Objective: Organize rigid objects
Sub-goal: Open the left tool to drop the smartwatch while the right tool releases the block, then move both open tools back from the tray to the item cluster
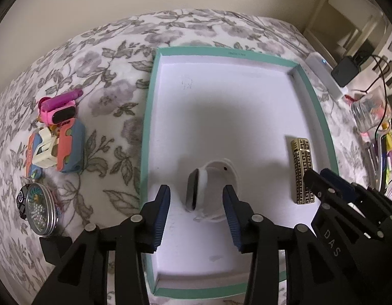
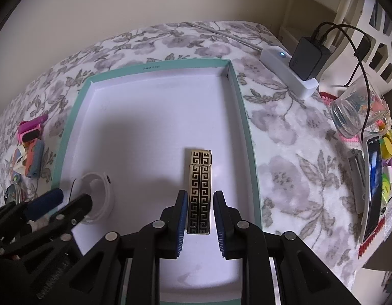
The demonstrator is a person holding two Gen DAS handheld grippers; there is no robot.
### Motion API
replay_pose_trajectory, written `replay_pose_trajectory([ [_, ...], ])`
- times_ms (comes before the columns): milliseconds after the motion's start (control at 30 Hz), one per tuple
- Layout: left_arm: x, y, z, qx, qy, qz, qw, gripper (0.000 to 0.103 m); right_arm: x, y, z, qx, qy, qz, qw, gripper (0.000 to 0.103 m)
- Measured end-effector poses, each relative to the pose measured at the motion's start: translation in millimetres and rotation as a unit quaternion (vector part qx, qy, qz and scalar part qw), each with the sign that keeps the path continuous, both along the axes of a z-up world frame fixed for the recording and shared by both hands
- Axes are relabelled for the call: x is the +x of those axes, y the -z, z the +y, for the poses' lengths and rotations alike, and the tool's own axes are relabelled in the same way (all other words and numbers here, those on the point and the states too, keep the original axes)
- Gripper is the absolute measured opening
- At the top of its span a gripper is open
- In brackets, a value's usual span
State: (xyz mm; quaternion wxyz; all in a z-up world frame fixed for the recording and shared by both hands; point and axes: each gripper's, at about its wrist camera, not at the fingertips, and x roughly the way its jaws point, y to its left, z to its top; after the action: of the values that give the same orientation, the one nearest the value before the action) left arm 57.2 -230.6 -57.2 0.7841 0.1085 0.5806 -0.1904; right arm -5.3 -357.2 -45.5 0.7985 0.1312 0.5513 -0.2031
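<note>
Left wrist view first: the left tongs [image 1: 196, 198] sit wide inside the tray [image 1: 320, 117], one blade on each side of the white watch [image 1: 208, 190] without touching it. It stands on edge near the tray's near end, screen turned left. That straddle reads as either a fresh release or a line-up for a grab; which one can't be told. Left of the tray, on the floral cloth [image 1: 106, 81], waits a cluster: a pink watch [image 1: 59, 108], a blue-orange case [image 1: 68, 150] and a round tin [image 1: 40, 208], likely next in line.

Over to the right wrist view: the right tongs [image 2: 201, 211] are narrow but not closed, flanking the lighter [image 2: 199, 190], with gaps showing on both sides. It lies flat by the tray's right wall, parallel to it, neatly squared away. A jar [image 2: 353, 111] lies tipped right of the tray.
</note>
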Motion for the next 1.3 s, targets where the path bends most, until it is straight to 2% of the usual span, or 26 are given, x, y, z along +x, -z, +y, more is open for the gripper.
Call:
replay_pose_trajectory([
  [100, 2, -7, 7, -0.004, -0.013, -0.008, 0.9999, 0.044, -1, -3, 1, 0.001, 0.0, -0.005, 1.0, 0.033],
  [167, 3, -14, 14, -0.005, -0.023, -0.018, 0.9996, 0.044, -2, -6, 3, 0.001, -0.002, -0.011, 1.0, 0.05],
  [300, 6, -28, 29, -0.006, -0.045, -0.037, 0.9983, 0.044, -3, -9, 8, 0.015, -0.007, -0.022, 1.0, 0.053],
  [367, 7, -32, 37, -0.011, -0.051, -0.04, 0.9979, 0.044, -3, -9, 10, 0.023, -0.009, -0.026, 0.999, 0.064],
  [400, 7, -34, 41, -0.015, -0.053, -0.039, 0.9977, 0.044, -4, -10, 12, 0.023, -0.008, -0.027, 0.999, 0.066],
  [467, 9, -37, 49, -0.021, -0.064, -0.04, 0.9969, 0.046, -4, -10, 16, 0.022, -0.011, -0.029, 0.999, 0.068],
  [500, 11, -39, 52, -0.021, -0.069, -0.042, 0.9965, 0.057, -4, -10, 19, 0.021, -0.013, -0.031, 0.999, 0.068],
  [533, 11, -41, 58, -0.02, -0.077, -0.046, 0.9958, 0.073, -4, -11, 21, 0.022, -0.015, -0.033, 0.999, 0.068],
  [567, 12, -42, 62, -0.02, -0.084, -0.051, 0.995, 0.078, -3, -11, 23, 0.023, -0.018, -0.034, 0.999, 0.07],
  [667, 15, -48, 79, -0.022, -0.109, -0.064, 0.9918, 0.08, -2, -10, 31, 0.034, -0.036, -0.033, 0.998, 0.071],
  [833, 21, -56, 111, -0.035, -0.153, -0.068, 0.9853, 0.089, 4, -8, 49, 0.047, -0.054, -0.033, 0.997, 0.072],
  [1000, 24, -61, 150, -0.033, -0.199, -0.073, 0.9766, 0.093, 11, -14, 77, 0.05, -0.081, -0.05, 0.994, 0.084],
  [1100, 24, -65, 179, -0.038, -0.232, -0.074, 0.9692, 0.093, 16, -18, 100, 0.046, -0.106, -0.059, 0.992, 0.085],
  [1300, 18, -70, 237, -0.034, -0.304, -0.083, 0.9486, 0.094, 25, -22, 147, 0.049, -0.161, -0.068, 0.983, 0.088],
])
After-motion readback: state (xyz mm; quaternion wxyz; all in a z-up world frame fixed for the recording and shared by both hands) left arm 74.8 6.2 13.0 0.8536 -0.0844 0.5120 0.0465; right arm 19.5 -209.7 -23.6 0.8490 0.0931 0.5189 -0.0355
